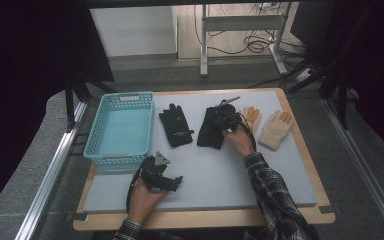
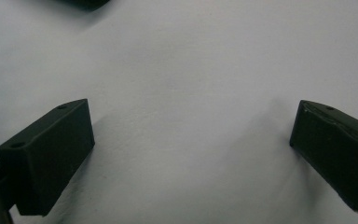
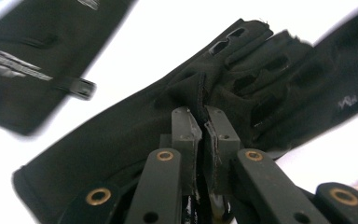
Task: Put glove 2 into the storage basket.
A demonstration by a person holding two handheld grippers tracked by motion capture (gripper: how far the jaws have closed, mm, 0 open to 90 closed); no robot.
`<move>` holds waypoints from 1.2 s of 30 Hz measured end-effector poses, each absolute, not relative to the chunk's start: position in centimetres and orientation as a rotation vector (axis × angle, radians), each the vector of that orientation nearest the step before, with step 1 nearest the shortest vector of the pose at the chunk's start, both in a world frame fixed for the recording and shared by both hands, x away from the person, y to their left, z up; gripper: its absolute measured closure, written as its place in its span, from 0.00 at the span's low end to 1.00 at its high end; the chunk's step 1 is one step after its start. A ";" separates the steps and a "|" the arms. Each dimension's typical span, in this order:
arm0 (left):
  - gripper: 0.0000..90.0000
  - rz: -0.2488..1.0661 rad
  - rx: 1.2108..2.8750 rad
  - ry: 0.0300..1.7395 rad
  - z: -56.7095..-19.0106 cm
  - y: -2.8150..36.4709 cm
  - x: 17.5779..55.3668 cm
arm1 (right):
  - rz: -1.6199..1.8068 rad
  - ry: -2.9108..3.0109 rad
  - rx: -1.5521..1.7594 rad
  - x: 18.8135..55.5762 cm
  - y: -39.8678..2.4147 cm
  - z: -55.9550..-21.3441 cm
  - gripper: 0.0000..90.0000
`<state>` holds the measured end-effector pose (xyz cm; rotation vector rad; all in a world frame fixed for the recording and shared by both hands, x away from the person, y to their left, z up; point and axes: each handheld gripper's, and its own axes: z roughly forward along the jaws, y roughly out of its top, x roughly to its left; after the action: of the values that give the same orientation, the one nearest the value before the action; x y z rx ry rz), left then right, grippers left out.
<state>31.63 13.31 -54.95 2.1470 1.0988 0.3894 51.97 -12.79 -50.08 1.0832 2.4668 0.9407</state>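
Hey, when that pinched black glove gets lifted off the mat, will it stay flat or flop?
The black glove will probably flop: its fabric already bunches into a fold where the right gripper pinches it. It looks thin and light, so it should lift easily. The cuff and fingers will likely dangle and drag across the mat.

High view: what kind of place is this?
Probably a lab or data-collection workstation: a grey-topped table ringed by metal rails, loose cables on the floor behind, and gloves laid out beside a blue basket.
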 end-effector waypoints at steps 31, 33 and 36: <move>0.00 0.393 2.143 1.100 -55.0 13.3 31.6 | 1.121 2.650 0.823 36.6 -13.4 -48.0 0.91; 0.00 0.392 2.146 1.098 -54.9 13.3 31.6 | 1.111 2.660 0.830 36.4 -13.3 -48.7 0.90; 0.00 0.394 2.146 1.098 -54.9 13.3 31.6 | 1.127 2.641 0.839 36.6 -13.4 -48.8 0.72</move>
<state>31.61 13.29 -54.95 2.1457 1.0984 0.3939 36.58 -13.38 -48.82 0.8394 2.6405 1.1273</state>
